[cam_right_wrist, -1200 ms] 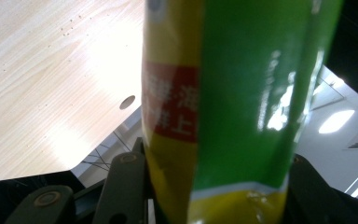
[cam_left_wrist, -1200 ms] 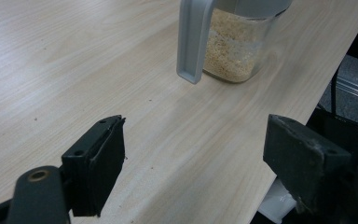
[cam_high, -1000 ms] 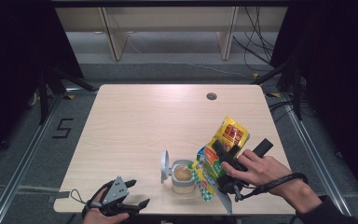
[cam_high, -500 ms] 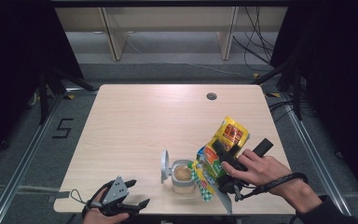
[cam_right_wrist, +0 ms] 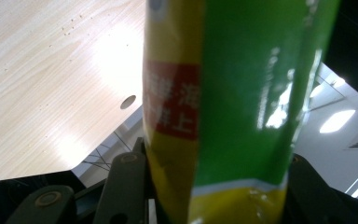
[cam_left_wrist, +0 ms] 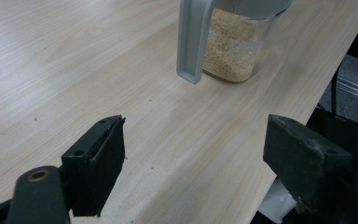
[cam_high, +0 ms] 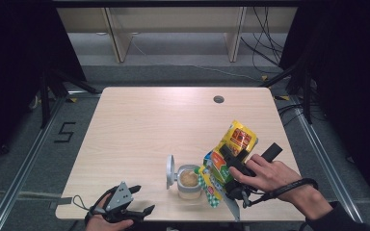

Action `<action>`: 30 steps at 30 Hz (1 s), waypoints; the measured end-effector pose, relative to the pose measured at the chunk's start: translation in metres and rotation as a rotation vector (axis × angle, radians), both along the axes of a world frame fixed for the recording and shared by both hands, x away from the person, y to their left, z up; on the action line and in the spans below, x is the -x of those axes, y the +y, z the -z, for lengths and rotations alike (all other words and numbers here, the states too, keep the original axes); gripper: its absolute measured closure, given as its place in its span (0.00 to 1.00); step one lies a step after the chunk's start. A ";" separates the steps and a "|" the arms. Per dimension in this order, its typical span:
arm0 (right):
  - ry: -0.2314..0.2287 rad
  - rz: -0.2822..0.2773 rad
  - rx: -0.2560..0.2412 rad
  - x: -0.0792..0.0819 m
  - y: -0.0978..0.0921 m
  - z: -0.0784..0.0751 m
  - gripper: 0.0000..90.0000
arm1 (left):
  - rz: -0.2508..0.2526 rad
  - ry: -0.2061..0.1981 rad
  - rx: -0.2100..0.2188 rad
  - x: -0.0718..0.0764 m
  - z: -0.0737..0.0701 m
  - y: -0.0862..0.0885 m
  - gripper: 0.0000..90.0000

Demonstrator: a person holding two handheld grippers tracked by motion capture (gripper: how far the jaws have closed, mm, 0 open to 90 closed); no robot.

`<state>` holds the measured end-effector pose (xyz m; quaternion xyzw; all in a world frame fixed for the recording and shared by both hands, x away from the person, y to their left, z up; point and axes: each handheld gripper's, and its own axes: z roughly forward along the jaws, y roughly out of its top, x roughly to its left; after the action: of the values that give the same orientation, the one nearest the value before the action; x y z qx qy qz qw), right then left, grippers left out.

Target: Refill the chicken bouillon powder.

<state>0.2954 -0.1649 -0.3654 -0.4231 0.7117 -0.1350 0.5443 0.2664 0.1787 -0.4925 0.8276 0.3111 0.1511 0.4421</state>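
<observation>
A clear jar with tan grains stands near the table's front edge, its grey lid flipped open to the left. The jar and its lid lie ahead of my left gripper, which is open and empty. That left gripper rests at the front left edge of the table. My right gripper is shut on a yellow and green bag, tilted with its lower end over the jar. The bag stands between the right jaws.
The light wooden table has a round cable hole at the back right. A shelf unit stands on the floor beyond the table, and cables lie at the right.
</observation>
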 end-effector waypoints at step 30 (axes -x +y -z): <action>-0.006 -0.009 0.008 0.001 0.001 -0.001 0.70 | -0.010 -0.010 -0.001 0.000 0.001 -0.001 0.22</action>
<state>0.2941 -0.1637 -0.3646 -0.4280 0.7078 -0.1366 0.5452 0.2667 0.1780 -0.4933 0.8256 0.3130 0.1577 0.4422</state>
